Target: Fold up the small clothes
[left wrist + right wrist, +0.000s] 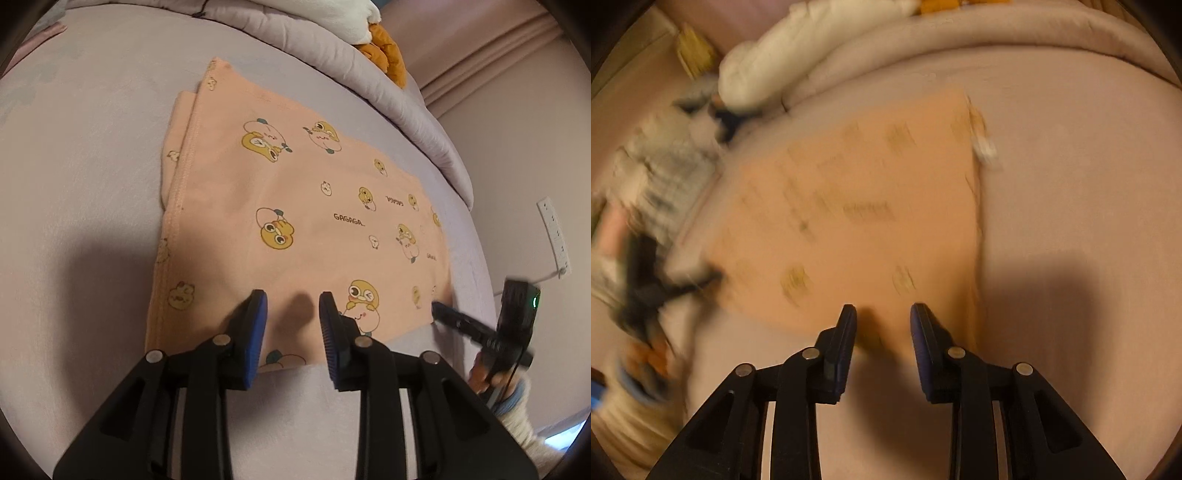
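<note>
A small peach garment [295,221] printed with yellow cartoon ducks lies folded flat on a lilac bed sheet [92,166]. My left gripper [293,306] is open and empty, just above the garment's near edge. My right gripper shows at the right of the left wrist view [439,308], its tips at the garment's near right corner. In the blurred right wrist view the garment [857,221] lies ahead, and my right gripper [882,317] is open and empty over its near edge. The left gripper [650,291] appears there at the left as a dark blur.
A rolled lilac quilt [369,62] runs along the far side of the bed. An orange and white plush toy [384,40] lies on it. A white power strip [554,232] hangs on the wall at right. A white pillow [798,51] lies behind the garment.
</note>
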`<state>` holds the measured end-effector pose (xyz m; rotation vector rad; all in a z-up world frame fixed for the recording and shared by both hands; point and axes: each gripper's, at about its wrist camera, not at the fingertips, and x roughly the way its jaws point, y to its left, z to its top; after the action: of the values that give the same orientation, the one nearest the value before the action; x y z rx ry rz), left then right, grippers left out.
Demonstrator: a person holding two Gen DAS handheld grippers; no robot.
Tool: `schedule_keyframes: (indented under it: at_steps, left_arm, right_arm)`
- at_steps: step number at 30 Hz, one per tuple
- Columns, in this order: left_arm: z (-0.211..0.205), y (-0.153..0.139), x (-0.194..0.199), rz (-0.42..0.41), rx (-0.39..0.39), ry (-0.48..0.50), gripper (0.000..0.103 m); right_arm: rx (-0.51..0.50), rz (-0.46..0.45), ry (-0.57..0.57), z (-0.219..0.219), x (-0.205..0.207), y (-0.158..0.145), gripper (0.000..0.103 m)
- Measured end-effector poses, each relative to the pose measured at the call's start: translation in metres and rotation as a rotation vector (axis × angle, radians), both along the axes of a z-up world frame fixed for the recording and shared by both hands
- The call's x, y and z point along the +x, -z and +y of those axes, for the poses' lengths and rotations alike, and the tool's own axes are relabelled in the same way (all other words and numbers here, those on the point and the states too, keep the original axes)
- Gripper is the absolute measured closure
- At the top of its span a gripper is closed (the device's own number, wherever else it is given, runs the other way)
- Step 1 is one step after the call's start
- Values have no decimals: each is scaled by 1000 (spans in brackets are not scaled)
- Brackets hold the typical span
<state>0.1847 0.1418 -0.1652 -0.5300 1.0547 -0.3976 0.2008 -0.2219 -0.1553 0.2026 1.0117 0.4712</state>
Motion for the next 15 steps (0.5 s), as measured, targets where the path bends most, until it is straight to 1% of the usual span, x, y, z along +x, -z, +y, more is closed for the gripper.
schedule_keyframes:
  at_steps: [1,3,4,7,8,9,10,11,12,13,15]
  left_arm:
    - [0,-3,-2,-2,11,-2,74]
    - [-1,-10,-4,-8,14,2,70]
    - [-3,-13,-4,-15,11,8,67]
    - [-12,-22,0,-42,-2,32,66]
    - [-15,-24,4,-44,-17,39,66]
    - [-20,-25,10,-41,-40,47,66]
    - [-26,-26,17,-38,-62,54,66]
    - [-30,-27,21,-37,-81,61,66]
    - [-36,-27,29,-36,-114,71,66]
    - [-40,-27,35,-32,-142,74,66]
    - [-50,-21,55,-4,-228,67,66]
  right_arm:
    - [20,-6,-5,-3,-6,-4,71]
    - [64,38,-3,-13,-16,-8,67]
    - [80,39,2,-17,-14,-11,67]
    - [119,15,58,-36,-18,-19,66]
    - [151,16,85,-44,-14,-20,66]
    - [187,24,112,-51,-13,-17,63]
    - [228,42,151,-59,-10,-13,57]
    - [249,57,180,-65,-8,-11,55]
    - [269,69,210,-68,-3,-9,51]
    - [293,82,235,-74,3,-7,50]
    - [343,102,249,-77,9,-1,49]
